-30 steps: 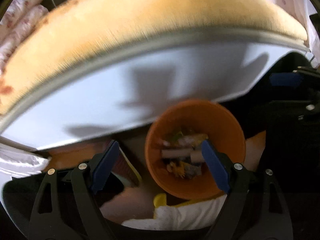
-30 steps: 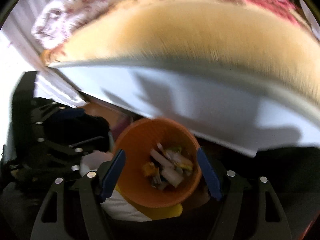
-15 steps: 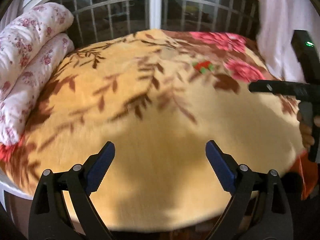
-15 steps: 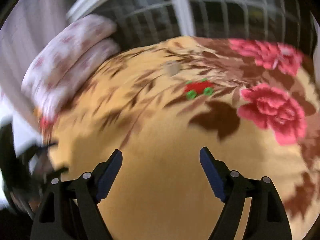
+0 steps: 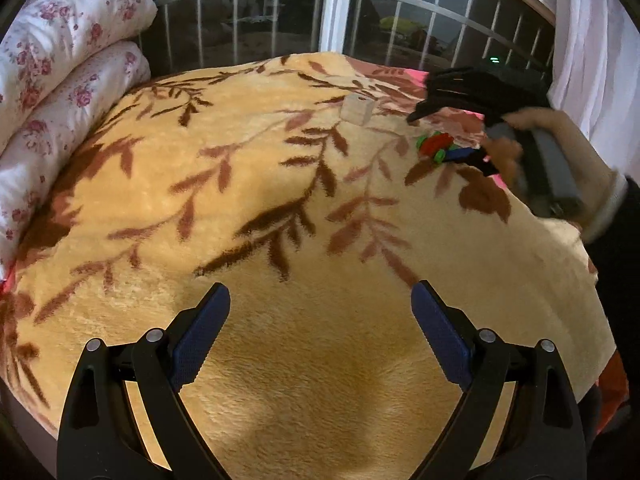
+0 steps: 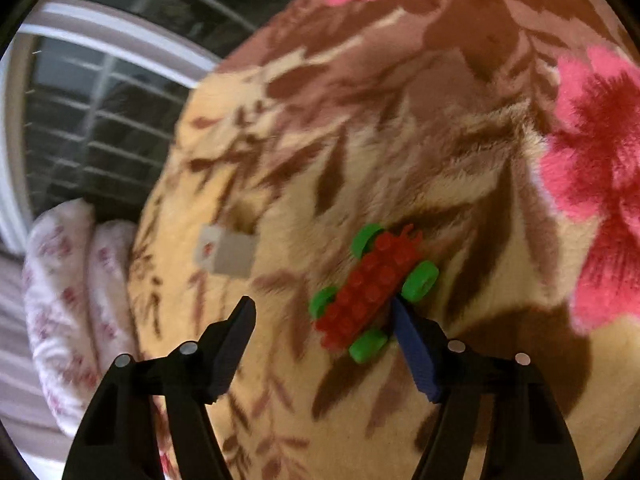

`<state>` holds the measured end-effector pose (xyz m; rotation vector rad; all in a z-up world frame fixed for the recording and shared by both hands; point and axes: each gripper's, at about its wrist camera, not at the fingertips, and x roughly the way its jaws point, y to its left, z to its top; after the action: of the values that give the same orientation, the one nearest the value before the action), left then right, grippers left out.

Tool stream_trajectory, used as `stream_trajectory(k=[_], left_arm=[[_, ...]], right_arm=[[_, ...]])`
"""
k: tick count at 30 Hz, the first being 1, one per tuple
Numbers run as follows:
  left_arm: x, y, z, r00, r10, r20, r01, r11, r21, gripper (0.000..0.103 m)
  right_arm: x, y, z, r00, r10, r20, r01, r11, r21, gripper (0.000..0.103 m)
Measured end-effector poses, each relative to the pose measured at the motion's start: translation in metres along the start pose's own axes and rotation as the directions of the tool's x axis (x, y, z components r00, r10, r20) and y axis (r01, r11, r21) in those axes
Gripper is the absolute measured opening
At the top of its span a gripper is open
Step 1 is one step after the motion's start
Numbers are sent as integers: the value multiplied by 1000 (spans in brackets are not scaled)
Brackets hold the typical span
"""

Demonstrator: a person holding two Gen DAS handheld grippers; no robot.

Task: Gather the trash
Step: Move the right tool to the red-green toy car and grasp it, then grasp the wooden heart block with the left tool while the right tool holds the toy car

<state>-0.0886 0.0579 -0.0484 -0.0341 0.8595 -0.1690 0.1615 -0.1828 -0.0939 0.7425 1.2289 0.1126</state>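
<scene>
Blanket (image 5: 304, 208), tan w/ brown leaves and pink flowers, covers the bed. Left claw (image 5: 320, 340) hangs over the near part, jaws spread wide, nothing in them. Right claw (image 6: 324, 322) is out at the far right, jaws also wide apart and empty; its right finger (image 6: 414, 354) sits just beside the toy car (image 6: 370, 294) (red brick body, green wheels), maybe touching, can't tell. Car lies on the blanket between the fingers, closer to the right one. Small pale box (image 5: 356, 109) lies on the blanket left of the car, apart from it. Rolled flowered quilt (image 5: 60, 80) at far left, barred window (image 5: 280, 8) behind the bed.
</scene>
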Motion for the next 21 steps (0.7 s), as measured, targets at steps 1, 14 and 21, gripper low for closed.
stream_trajectory(k=[1, 14, 21], left_arm=[[1, -1, -1, 1000, -9, -1, 9, 1000, 1, 90], [10, -15, -12, 997, -52, -48, 53, 998, 16, 90], [31, -34, 34, 999, -19, -37, 22, 995, 101, 90]], right_arm=[[2, 0, 1, 1000, -12, -2, 12, 1000, 14, 69], [-14, -12, -9, 991, -65, 119, 67, 998, -7, 19], [-90, -60, -86, 977, 107, 183, -52, 957, -285, 19]])
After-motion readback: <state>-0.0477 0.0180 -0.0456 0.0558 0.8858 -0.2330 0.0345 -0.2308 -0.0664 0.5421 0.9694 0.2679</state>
